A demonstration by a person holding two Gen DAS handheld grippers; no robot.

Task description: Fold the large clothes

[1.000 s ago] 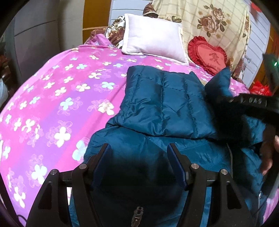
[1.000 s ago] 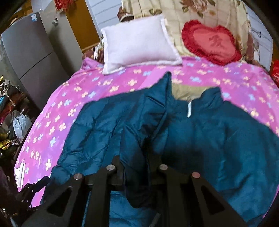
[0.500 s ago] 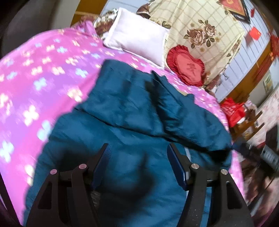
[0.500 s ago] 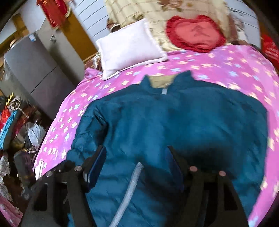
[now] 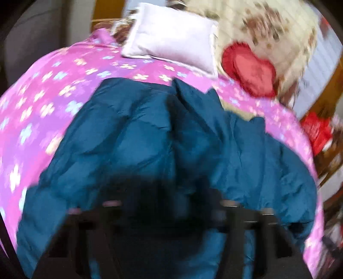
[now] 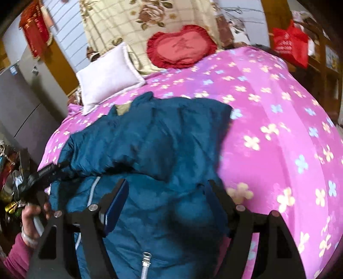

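Lying across the near half of a bed with a pink flowered cover (image 6: 278, 111) is a dark teal padded jacket (image 6: 163, 146), its sides folded in over the middle and its collar toward the pillows. At the left edge of the right wrist view, a hand (image 6: 32, 216) with a magenta sleeve (image 6: 15, 259) holds the left gripper (image 6: 50, 168), whose tip reaches the jacket's left edge. In its own view that gripper is a dark blur low in the picture; its jaws have just closed all the way, and whether any cloth is pinched between them cannot be told. Further right, the right gripper (image 6: 165, 193) hovers over the lower part of the jacket with its jaws just spread wide and nothing between them but the fabric below; a grey zipper strip (image 6: 92, 191) runs beside its left finger. At the head of the bed a white pillow (image 6: 107, 75) lies left of a red heart-shaped cushion (image 6: 182, 46), both before a cream flowered blanket (image 6: 133, 19). A red bag (image 6: 289, 44) hangs at far right.
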